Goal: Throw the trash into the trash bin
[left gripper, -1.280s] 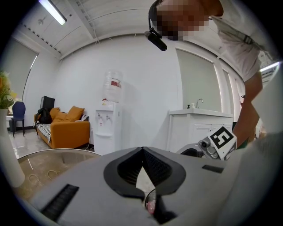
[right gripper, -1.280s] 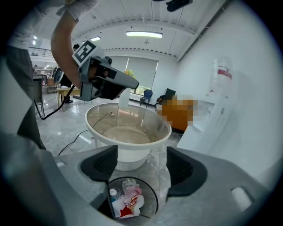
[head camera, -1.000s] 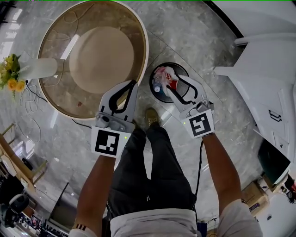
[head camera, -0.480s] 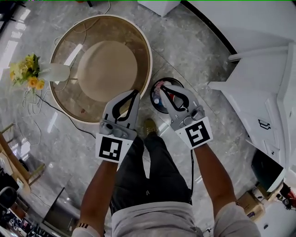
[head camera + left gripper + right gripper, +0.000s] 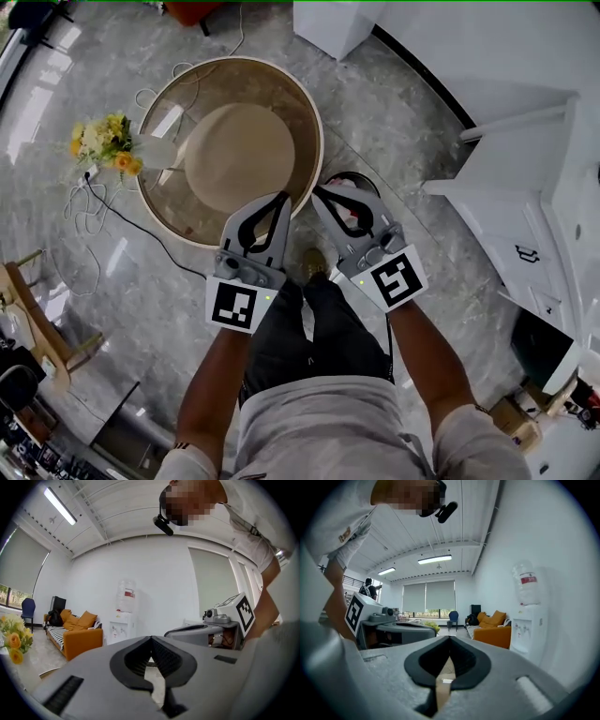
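In the head view, your left gripper (image 5: pixel 284 196) and right gripper (image 5: pixel 318 190) were side by side above your legs, tips close together, each with its jaws together and nothing in them. The black round trash bin (image 5: pixel 362 177) stood on the grey marble floor (image 5: pixel 394 103) just beside the round glass-topped worktop (image 5: pixel 310 112), and the right gripper covered most of it. With both grippers empty, I judged the drop likely done. To finish it well, you needed to swing the right gripper aside for a clear look into the bin, and keep both grippers off the glass edge. No trash could be seen anywhere here. The bin's inside was hidden, so I could not tell whether the trash lay in it.

In the left gripper view, the jaws met at their tips with only floor showing through the gap behind them. The camera looked level across the room at an orange sofa (image 5: pixel 84 632) and a white water dispenser (image 5: pixel 123 616). Bin and trash were out of frame.

In the right gripper view, the jaws were likewise pressed together and empty. Beyond them lay the same sofa, the dispenser and a blue chair (image 5: pixel 453 618). The bin sat below the frame, so this view confirmed nothing about the drop.
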